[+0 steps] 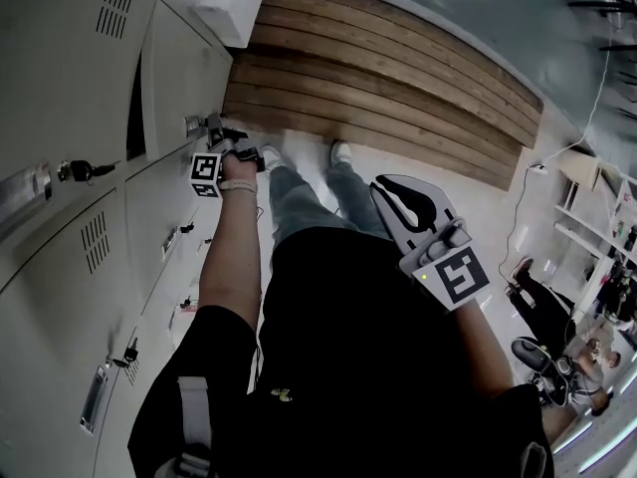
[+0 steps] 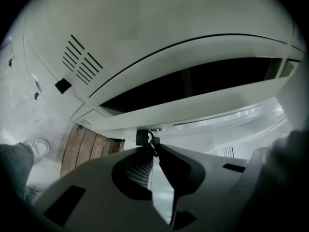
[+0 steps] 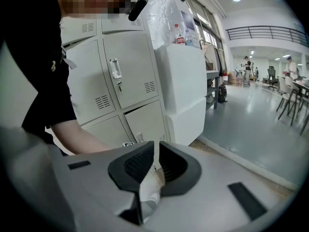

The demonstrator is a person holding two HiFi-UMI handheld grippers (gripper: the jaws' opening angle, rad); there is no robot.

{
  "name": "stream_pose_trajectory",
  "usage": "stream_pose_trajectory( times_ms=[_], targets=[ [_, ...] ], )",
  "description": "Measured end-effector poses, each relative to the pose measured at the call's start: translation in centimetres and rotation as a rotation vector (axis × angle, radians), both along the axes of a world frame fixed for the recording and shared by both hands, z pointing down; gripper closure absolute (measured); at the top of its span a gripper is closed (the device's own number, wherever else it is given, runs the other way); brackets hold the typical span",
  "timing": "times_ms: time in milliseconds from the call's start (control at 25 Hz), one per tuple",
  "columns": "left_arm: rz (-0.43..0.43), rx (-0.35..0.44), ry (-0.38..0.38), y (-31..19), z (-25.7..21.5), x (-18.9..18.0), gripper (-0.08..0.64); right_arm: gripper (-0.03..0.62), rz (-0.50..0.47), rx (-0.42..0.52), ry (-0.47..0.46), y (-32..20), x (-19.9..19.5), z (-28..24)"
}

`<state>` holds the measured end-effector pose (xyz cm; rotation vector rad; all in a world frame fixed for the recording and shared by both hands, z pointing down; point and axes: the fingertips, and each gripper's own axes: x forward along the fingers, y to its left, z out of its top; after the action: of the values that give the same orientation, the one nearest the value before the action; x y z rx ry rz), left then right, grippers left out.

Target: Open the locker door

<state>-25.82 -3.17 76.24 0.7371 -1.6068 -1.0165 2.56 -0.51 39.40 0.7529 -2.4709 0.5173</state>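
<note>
The grey locker door [image 1: 177, 80] stands slightly ajar, with a dark gap [image 1: 134, 108] along its edge. In the left gripper view the same door edge [image 2: 193, 108] runs across above the jaws, with the black opening [image 2: 207, 79] behind it. My left gripper [image 1: 204, 125] is at the door's lock. Its tips [image 2: 152, 148] are pinched on the locker key's ring, just under the black key head [image 2: 142, 137]. My right gripper [image 1: 384, 185] hangs in the air in front of the person's body, away from the lockers, its jaws [image 3: 155, 146] shut on nothing.
More grey lockers [image 1: 60, 267] line the left, with keys hanging in their locks [image 1: 80, 170]. A slatted wooden platform [image 1: 388, 73] lies on the floor beyond the person's shoes [image 1: 341, 152]. White boxes [image 3: 183, 91] stand beside the lockers. Chairs and people are far off right.
</note>
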Motion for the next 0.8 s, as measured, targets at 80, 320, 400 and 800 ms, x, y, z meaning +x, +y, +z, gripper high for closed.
stream_pose_trajectory(
  times_ms=[80,320,400,800],
  targets=[
    [0.028,0.016,-0.002,-0.6,-0.1,1.6,0.508,0.541,0.006,-0.005,0.003,-0.2,0.9,0.1],
    [0.164,0.062,0.033,-3.4,-0.4,7.9,0.508,0.541,0.016,-0.006,0.004,-0.8,3.2,0.2],
    [0.22,0.067,0.043,-4.1,-0.6,10.0,0.508,0.541,0.023,-0.008,0.003,-0.9,3.9,0.2],
    [0.224,-0.149,0.094,0.5,2.6,13.2,0.513,0.541,0.048,-0.012,-0.016,-0.9,5.3,0.2]
  ],
)
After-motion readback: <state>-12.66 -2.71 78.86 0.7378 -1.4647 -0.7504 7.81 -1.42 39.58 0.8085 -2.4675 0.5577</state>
